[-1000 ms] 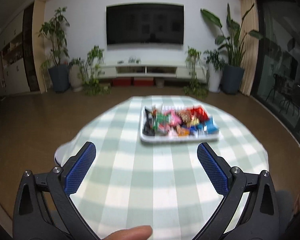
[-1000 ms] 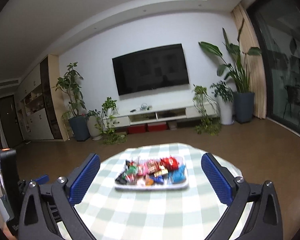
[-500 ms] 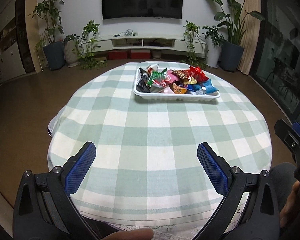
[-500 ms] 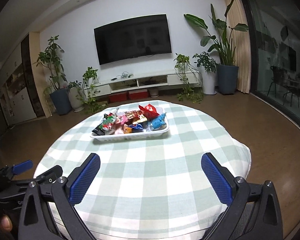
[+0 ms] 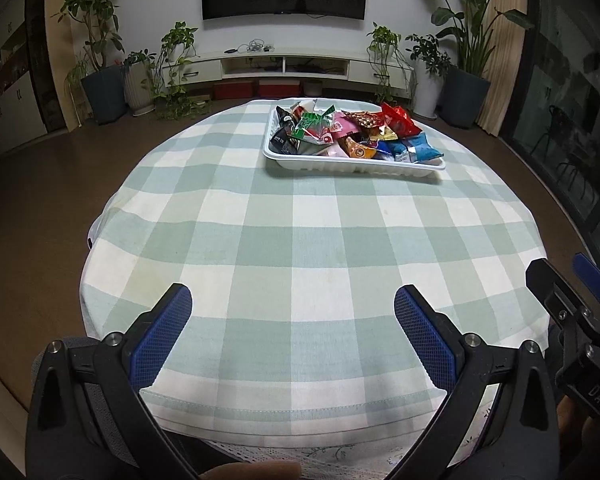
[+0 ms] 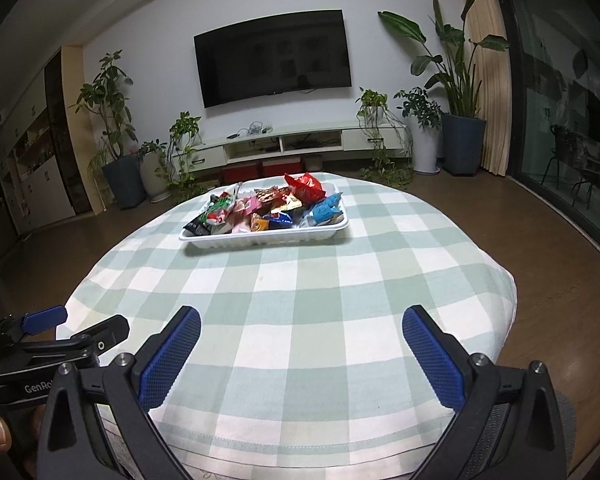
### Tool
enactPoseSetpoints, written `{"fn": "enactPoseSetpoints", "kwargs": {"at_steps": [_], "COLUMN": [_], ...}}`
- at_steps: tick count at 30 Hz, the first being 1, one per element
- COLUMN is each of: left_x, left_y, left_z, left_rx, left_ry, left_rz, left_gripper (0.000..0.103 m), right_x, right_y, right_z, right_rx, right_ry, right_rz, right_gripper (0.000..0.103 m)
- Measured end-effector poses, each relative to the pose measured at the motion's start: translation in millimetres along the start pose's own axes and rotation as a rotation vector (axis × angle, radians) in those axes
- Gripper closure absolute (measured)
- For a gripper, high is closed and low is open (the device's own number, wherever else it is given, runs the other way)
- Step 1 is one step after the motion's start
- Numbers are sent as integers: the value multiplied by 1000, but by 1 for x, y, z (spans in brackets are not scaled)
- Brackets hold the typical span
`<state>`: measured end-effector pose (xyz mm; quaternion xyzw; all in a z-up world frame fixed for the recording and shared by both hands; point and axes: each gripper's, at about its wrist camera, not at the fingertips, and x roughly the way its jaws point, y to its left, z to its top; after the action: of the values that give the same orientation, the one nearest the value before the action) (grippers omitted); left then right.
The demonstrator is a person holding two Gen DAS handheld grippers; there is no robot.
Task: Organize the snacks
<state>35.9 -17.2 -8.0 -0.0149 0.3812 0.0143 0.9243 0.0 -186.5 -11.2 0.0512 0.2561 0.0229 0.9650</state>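
Note:
A white tray [image 5: 352,162] [image 6: 260,239] heaped with several colourful snack packets [image 5: 352,130] [image 6: 276,204] stands at the far side of a round table with a green and white checked cloth [image 5: 300,240] [image 6: 300,288]. My left gripper [image 5: 292,312] is open and empty, above the near edge of the table, far from the tray. My right gripper [image 6: 300,332] is open and empty, also above the near edge. Each gripper shows at the edge of the other's view.
Beyond the table are a brown floor, a low TV cabinet [image 6: 284,146] under a wall TV [image 6: 272,58], and potted plants [image 6: 460,80] on both sides. A glass door [image 6: 572,120] is at the right.
Both views have tilted down and pulled back toward the near edge of the table, so more of the cloth shows and the tray sits farther away. Both grippers stay open.

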Motion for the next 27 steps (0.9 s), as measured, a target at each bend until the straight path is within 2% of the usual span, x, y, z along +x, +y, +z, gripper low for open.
{"fn": "enactPoseSetpoints", "kwargs": {"at_steps": [27], "left_x": [1], "left_y": [-3], "left_z": [-1], "left_rx": [7], "left_ry": [1], "left_rz": [-2], "left_gripper": [0], "right_x": [1], "right_y": [4], "right_z": [-2], "right_rx": [-10], "right_ry": [8], "right_rz": [3], "right_gripper": [0]}}
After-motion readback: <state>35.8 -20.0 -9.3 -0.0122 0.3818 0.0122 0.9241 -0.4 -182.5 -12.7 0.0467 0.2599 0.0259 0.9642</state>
